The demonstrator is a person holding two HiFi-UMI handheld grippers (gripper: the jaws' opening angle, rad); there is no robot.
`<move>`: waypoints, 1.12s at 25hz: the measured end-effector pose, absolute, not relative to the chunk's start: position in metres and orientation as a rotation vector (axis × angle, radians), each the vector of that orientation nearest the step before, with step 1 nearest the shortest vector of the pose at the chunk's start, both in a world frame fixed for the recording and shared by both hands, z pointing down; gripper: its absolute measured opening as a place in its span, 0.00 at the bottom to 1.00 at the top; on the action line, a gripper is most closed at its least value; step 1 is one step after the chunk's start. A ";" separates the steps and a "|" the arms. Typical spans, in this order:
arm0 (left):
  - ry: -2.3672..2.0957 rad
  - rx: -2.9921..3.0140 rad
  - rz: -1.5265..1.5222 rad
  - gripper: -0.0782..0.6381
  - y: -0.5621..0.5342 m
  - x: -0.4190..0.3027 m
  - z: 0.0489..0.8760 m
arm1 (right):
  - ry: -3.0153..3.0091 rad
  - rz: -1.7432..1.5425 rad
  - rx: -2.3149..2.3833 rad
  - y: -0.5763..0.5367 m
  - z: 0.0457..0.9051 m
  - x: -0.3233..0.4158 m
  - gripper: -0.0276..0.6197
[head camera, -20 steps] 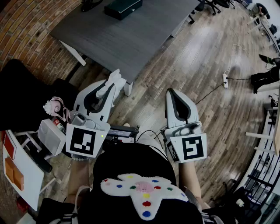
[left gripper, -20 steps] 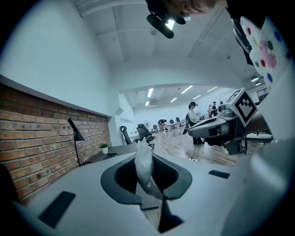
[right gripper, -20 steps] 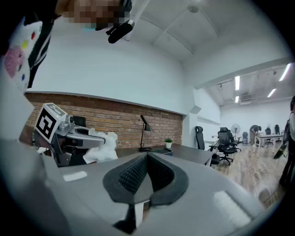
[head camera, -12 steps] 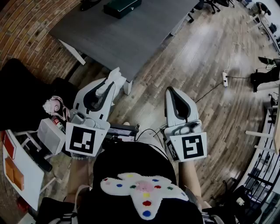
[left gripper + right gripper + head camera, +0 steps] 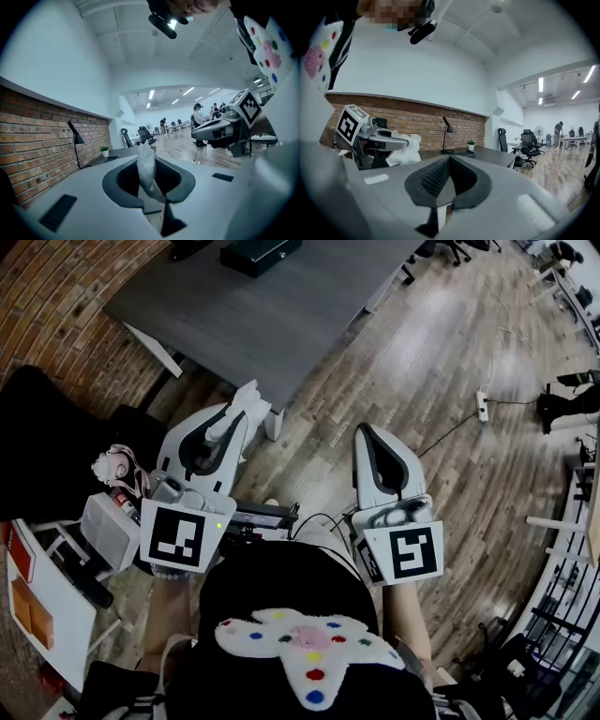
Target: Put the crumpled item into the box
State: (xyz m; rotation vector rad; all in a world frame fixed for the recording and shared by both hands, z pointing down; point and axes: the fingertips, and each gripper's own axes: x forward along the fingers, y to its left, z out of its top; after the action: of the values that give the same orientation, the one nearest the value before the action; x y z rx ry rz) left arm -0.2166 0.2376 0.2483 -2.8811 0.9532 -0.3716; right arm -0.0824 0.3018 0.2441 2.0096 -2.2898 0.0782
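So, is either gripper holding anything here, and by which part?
Left gripper pinches the crumpled item by one end; the rest sticks out in front. Right gripper is shut, empty.

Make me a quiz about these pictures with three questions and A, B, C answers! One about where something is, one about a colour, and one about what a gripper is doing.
1. Where is the dark box?
A. on the floor
B. on the grey table
C. on a chair

2. What colour is the crumpled item?
A. white
B. red
C. green

3. How is the right gripper?
A. wide open
B. pinching the crumpled item
C. shut with nothing in it

Answers:
1 B, the head view shows the dark box resting on the grey table.
2 A, the crumpled item pinched in the left gripper is white.
3 C, the right gripper view shows its jaws together and empty.
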 end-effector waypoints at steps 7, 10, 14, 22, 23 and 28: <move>0.948 -2.875 -0.370 0.19 0.238 -0.216 0.249 | -2.288 0.088 2.016 0.303 0.246 -0.080 0.06; 0.944 -2.875 -0.372 0.19 0.236 -0.219 0.251 | -2.289 0.108 2.040 0.302 0.247 -0.080 0.06; 0.942 -2.880 -0.368 0.19 0.231 -0.222 0.250 | -2.275 0.109 2.055 0.298 0.247 -0.081 0.06; 0.916 -2.882 -0.330 0.19 0.218 -0.232 0.246 | -2.234 0.088 2.103 0.294 0.243 -0.089 0.06; 0.909 -2.882 -0.324 0.19 0.216 -0.233 0.245 | -2.228 0.085 2.110 0.294 0.243 -0.090 0.06; 0.878 -2.884 -0.306 0.19 0.211 -0.238 0.245 | -2.195 0.076 2.148 0.293 0.244 -0.095 0.06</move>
State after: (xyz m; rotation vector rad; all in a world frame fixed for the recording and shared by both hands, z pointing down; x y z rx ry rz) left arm -0.2384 0.2112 0.2452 -2.8843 0.8779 -0.3056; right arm -0.0953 0.2932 0.2436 2.1480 -2.1946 0.0758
